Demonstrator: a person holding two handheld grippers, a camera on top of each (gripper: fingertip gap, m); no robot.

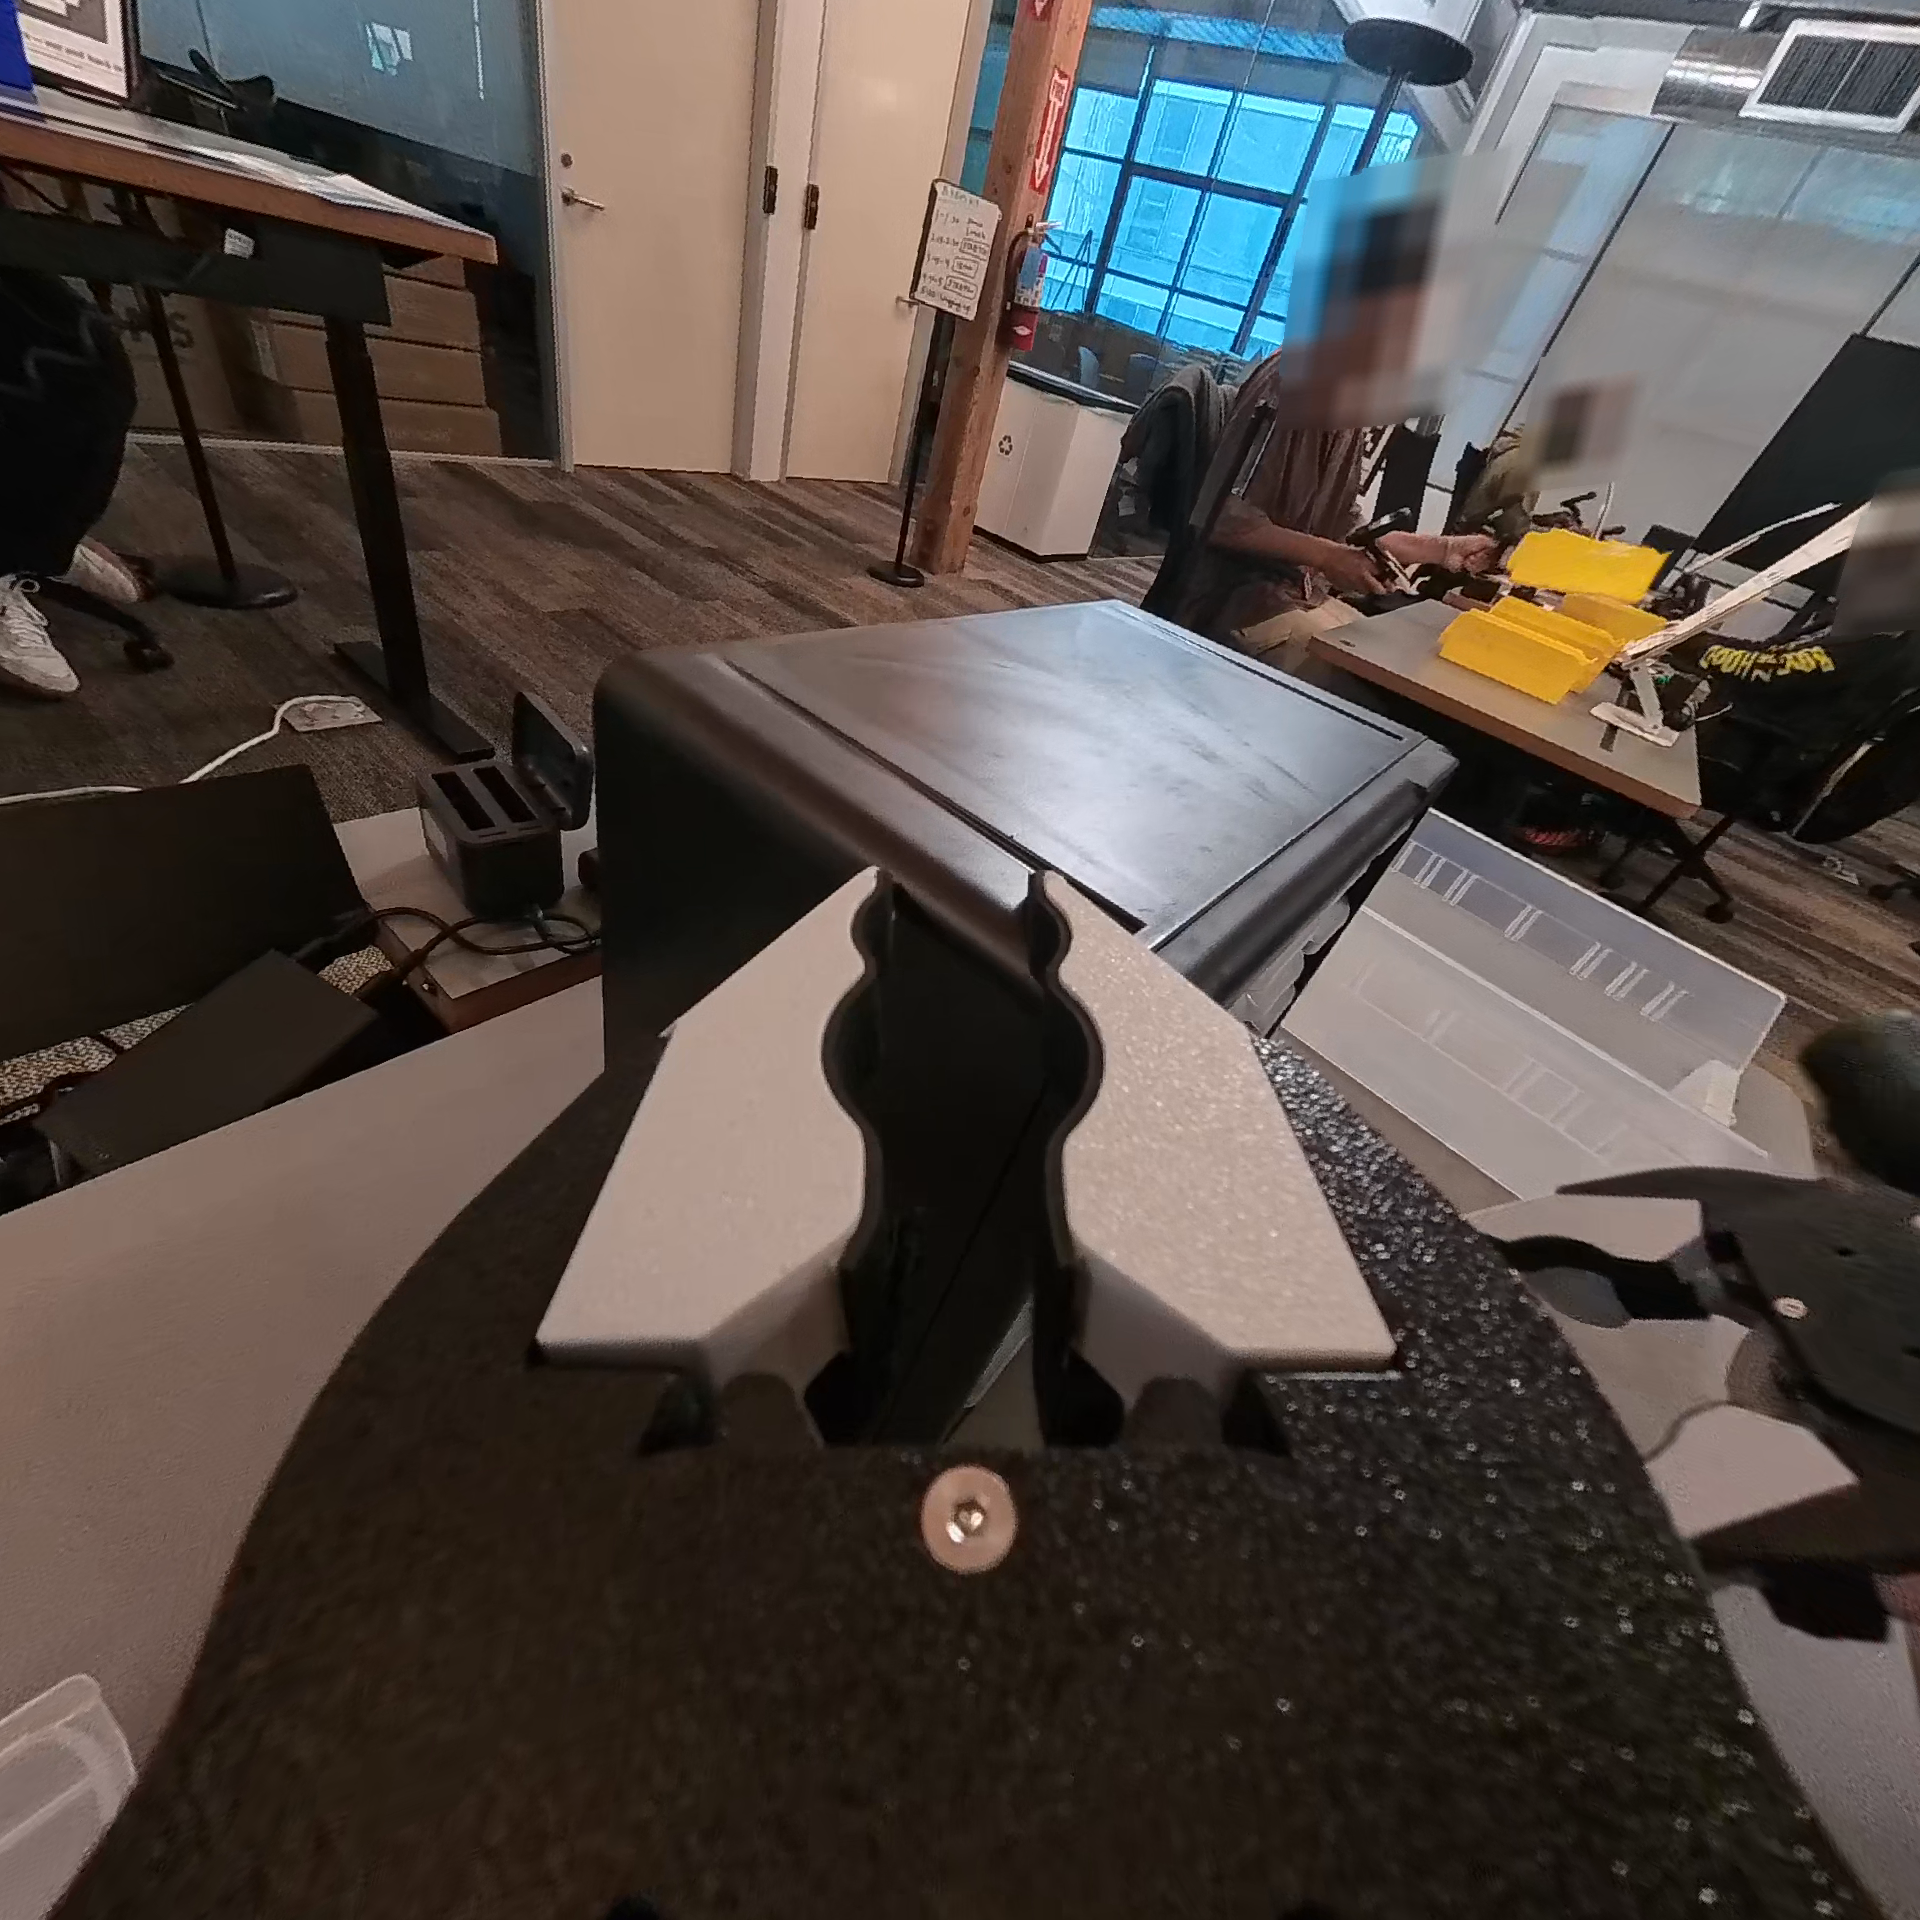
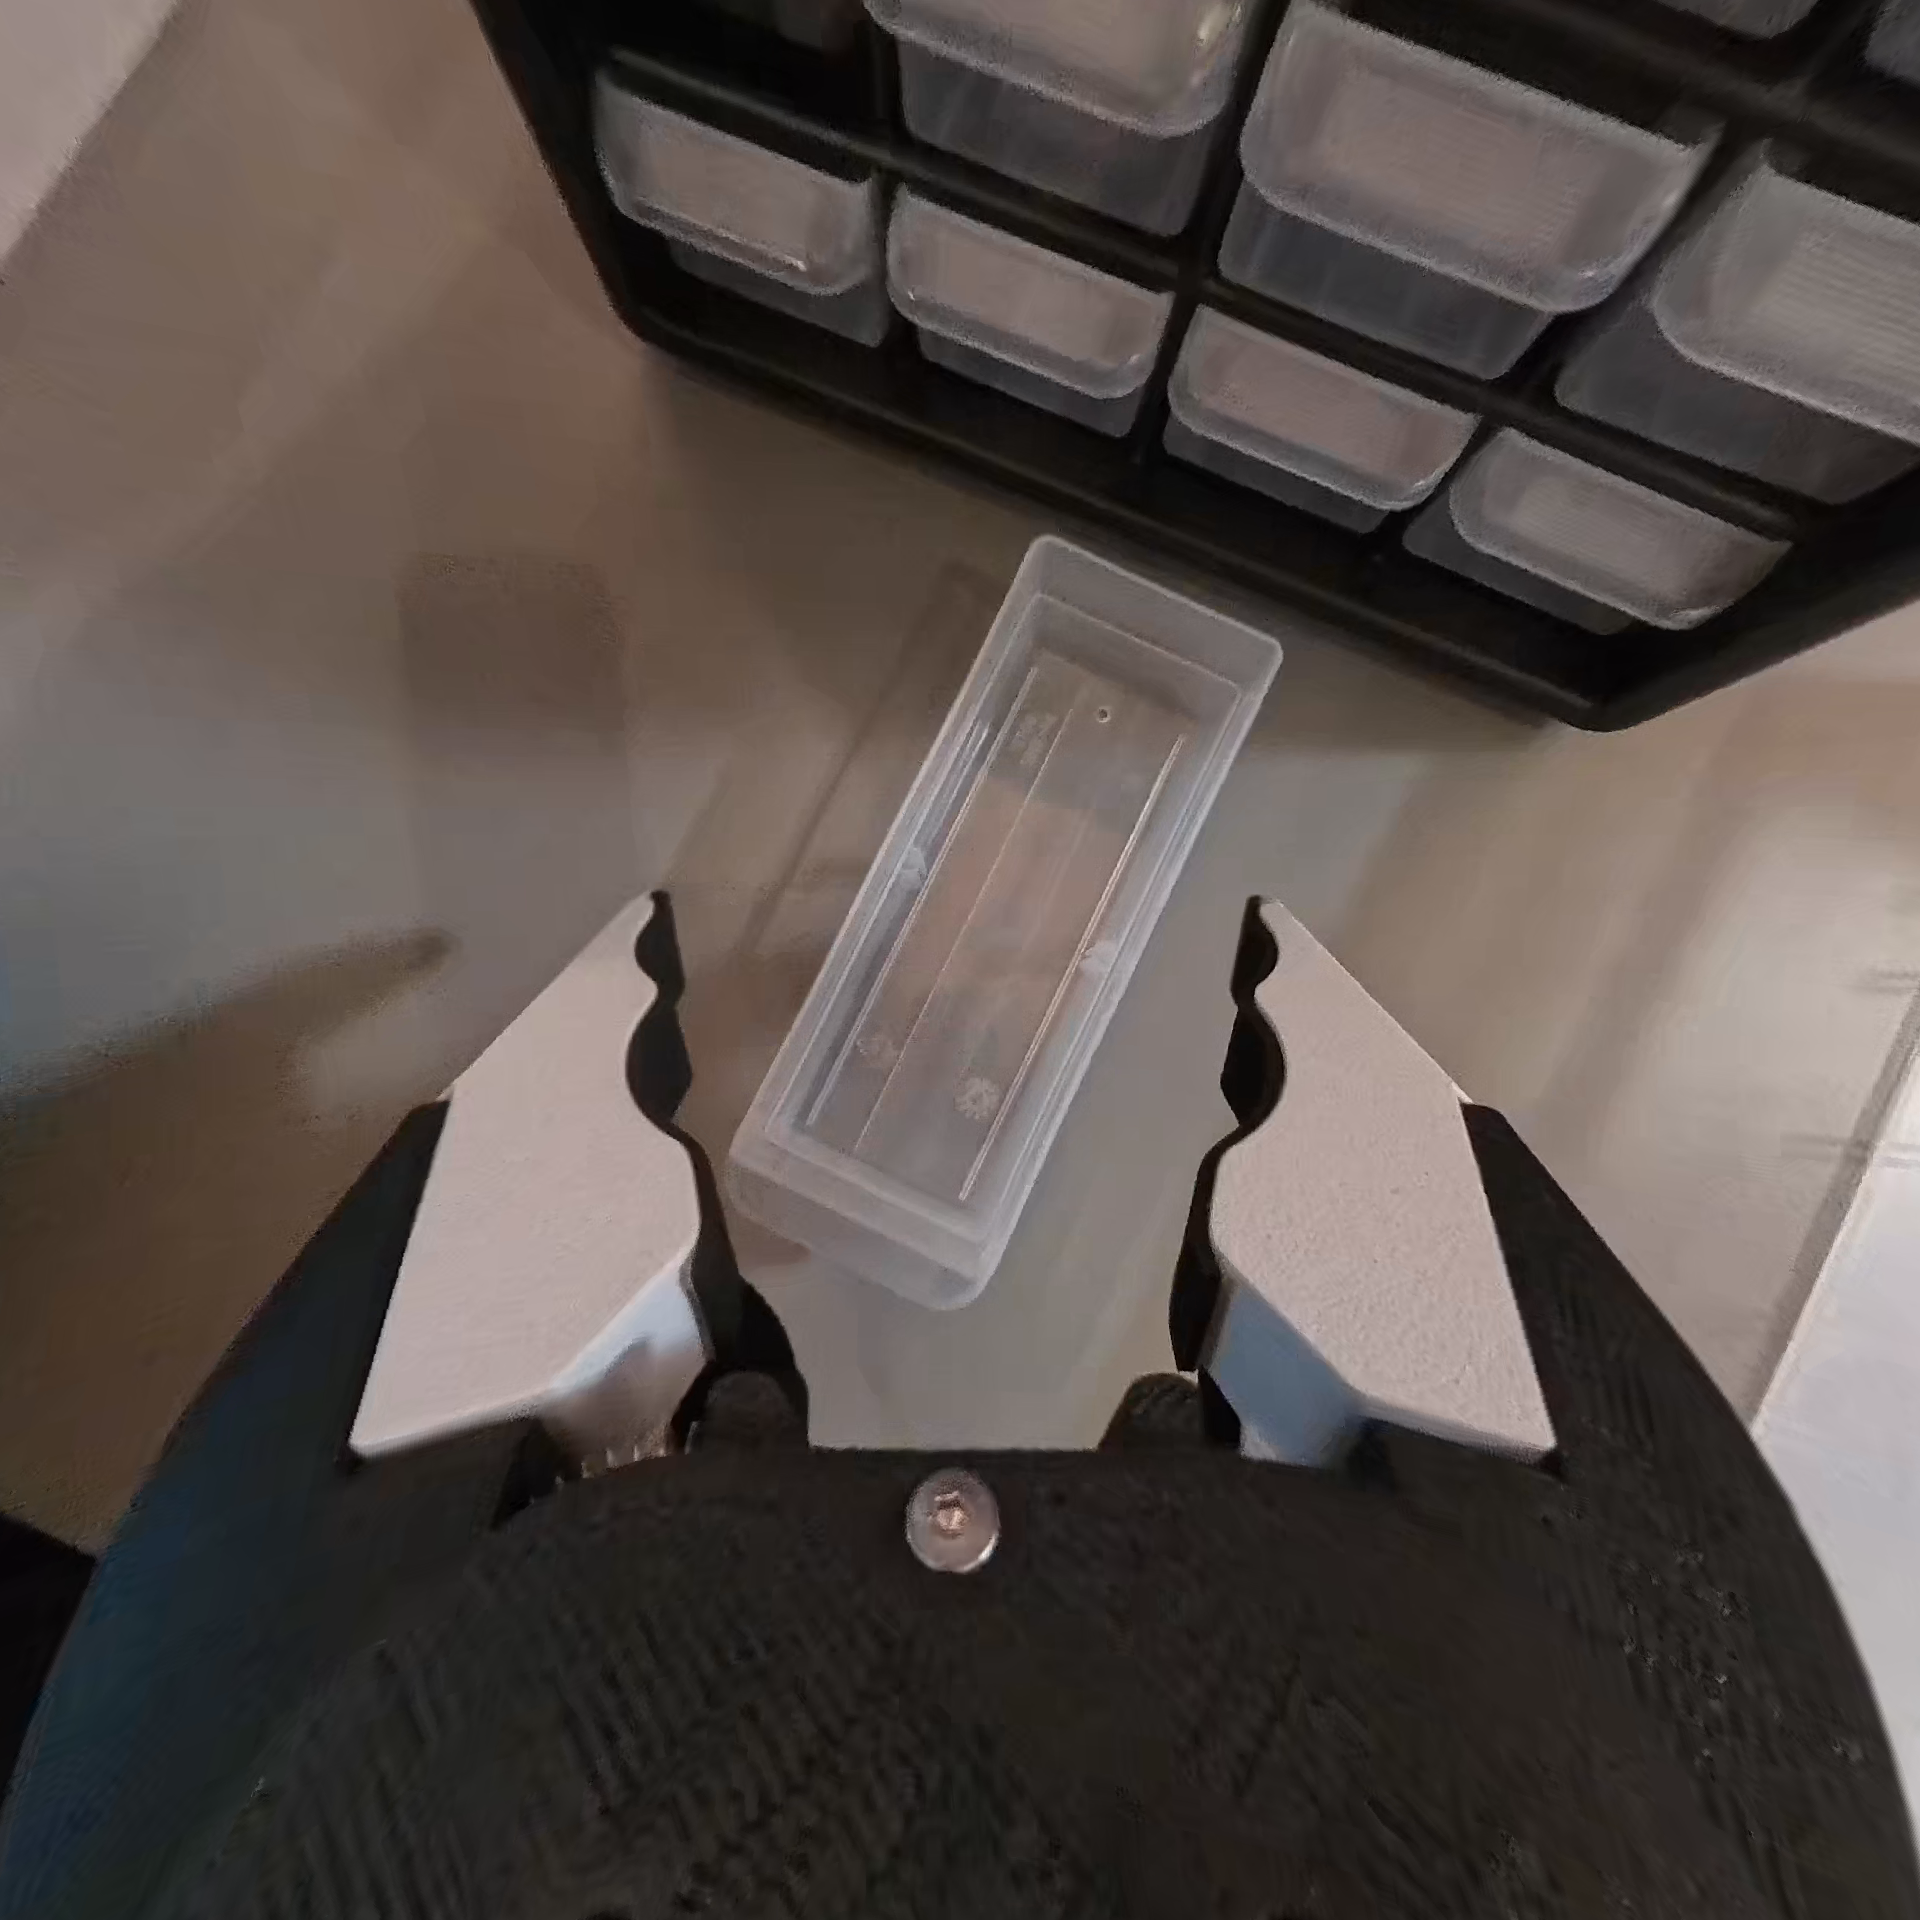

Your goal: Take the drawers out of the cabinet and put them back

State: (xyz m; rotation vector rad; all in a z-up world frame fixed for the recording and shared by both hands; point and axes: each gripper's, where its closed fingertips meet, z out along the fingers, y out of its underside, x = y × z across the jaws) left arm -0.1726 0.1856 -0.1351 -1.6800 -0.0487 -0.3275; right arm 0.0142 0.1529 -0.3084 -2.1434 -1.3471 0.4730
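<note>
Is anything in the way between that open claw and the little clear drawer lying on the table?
Nothing visible. The right claw is open, its fingers either side of the loose clear drawer, which lies on the table in front of the black cabinet.

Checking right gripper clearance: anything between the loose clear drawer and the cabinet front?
No. In the right wrist view, only bare table separates the clear drawer from the cabinet. The open right gripper hovers over the drawer's near end.

Pale grey table (image 2: 260,436), black drawer cabinet (image 2: 1621,696) and loose clear drawer (image 2: 997,935) upon it.
</note>
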